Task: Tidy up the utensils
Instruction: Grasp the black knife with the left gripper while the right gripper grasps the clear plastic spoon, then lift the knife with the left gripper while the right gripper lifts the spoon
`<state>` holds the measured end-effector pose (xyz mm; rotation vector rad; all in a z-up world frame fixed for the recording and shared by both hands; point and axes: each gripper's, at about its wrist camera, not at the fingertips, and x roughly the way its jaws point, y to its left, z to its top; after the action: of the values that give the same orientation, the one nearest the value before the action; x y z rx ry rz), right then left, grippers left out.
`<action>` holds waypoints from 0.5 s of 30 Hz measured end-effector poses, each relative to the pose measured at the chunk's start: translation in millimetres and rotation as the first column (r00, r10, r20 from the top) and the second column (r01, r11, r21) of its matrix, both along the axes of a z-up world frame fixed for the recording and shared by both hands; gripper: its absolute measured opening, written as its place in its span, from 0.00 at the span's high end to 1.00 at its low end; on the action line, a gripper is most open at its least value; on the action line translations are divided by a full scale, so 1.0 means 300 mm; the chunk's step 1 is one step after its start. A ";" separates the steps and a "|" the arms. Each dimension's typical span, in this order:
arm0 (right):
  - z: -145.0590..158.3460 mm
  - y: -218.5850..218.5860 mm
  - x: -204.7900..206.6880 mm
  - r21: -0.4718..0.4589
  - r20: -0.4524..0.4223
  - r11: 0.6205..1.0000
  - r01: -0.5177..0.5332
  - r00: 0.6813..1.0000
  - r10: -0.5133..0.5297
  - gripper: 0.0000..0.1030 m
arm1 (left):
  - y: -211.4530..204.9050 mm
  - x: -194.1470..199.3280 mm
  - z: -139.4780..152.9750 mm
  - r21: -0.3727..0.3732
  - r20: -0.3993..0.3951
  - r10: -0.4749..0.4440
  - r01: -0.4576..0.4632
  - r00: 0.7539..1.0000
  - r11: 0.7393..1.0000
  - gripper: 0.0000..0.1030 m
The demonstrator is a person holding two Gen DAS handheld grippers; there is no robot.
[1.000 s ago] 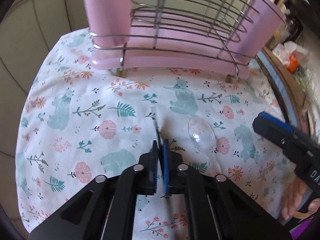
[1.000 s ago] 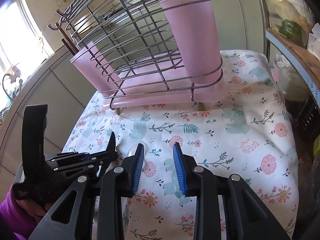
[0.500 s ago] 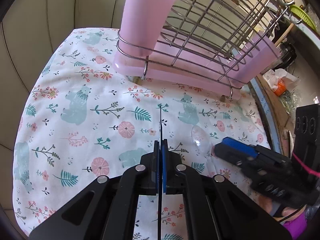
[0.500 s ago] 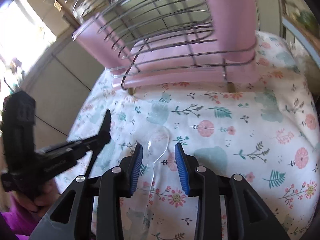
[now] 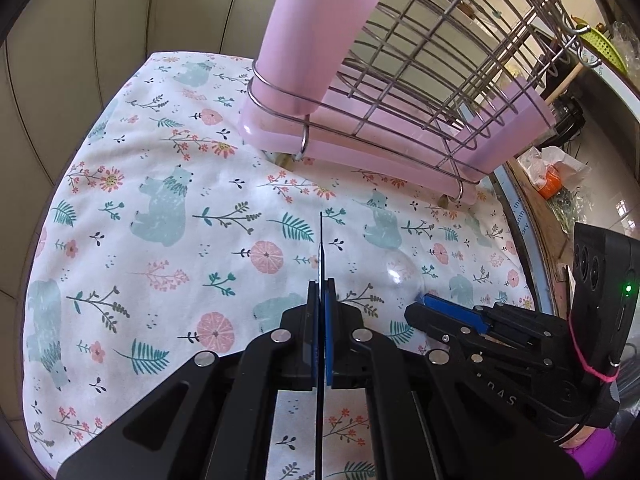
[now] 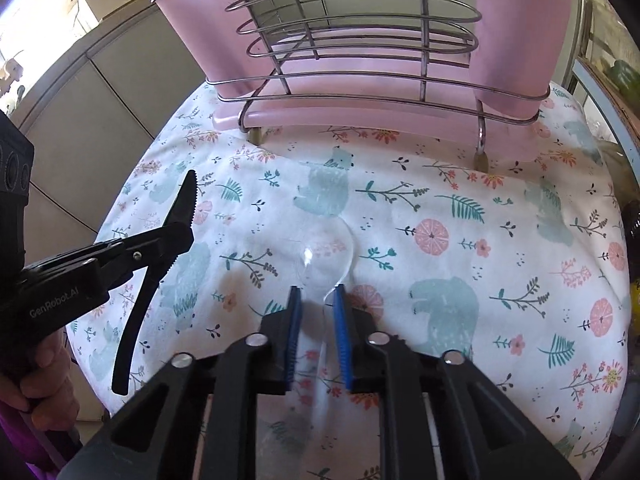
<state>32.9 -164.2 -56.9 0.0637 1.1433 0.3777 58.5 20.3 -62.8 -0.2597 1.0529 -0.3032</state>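
Knife (image 5: 321, 248), one, black and serrated, is clamped in the left tongs (image 5: 321, 292) at lower centre of the left view. Spoon (image 6: 326, 256), one, clear plastic, lies on the floral cloth (image 6: 460, 208) mid-frame; the right tongs (image 6: 317, 292) are closing around its neck. One wire rack (image 6: 352, 32) with two pink cups (image 6: 516, 28) fills the top.

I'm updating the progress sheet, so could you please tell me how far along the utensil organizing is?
Nothing visibly stowed yet. In hand: the left tongs grip a black plastic knife; the right tongs are closing around the clear plastic spoon lying on the floral cloth. Left: both still need to go into the pink holders on the wire rack.
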 end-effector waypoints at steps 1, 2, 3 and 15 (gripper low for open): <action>-0.001 -0.001 0.001 0.012 0.002 1.000 0.005 1.000 -0.005 0.89 | 0.003 -0.001 0.002 -0.001 0.003 0.001 -0.001 1.000 1.000 0.99; 0.001 -0.008 -0.002 0.025 0.005 1.000 0.007 1.000 -0.007 0.89 | 0.006 -0.001 0.005 -0.002 0.007 0.002 -0.001 1.000 1.000 0.99; 0.004 -0.012 -0.003 0.039 0.010 0.999 0.010 1.000 -0.010 0.89 | 0.010 -0.002 0.010 -0.004 0.014 0.004 -0.004 1.000 1.000 0.99; 0.141 -0.105 -0.049 0.169 0.176 0.985 0.044 0.982 -0.074 0.89 | 0.031 -0.011 0.084 -0.036 0.105 0.041 -0.037 0.994 0.999 0.99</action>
<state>18.3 -195.6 -14.6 0.2035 0.9260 0.4156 55.3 29.5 -37.7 -0.2909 0.9375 -0.2968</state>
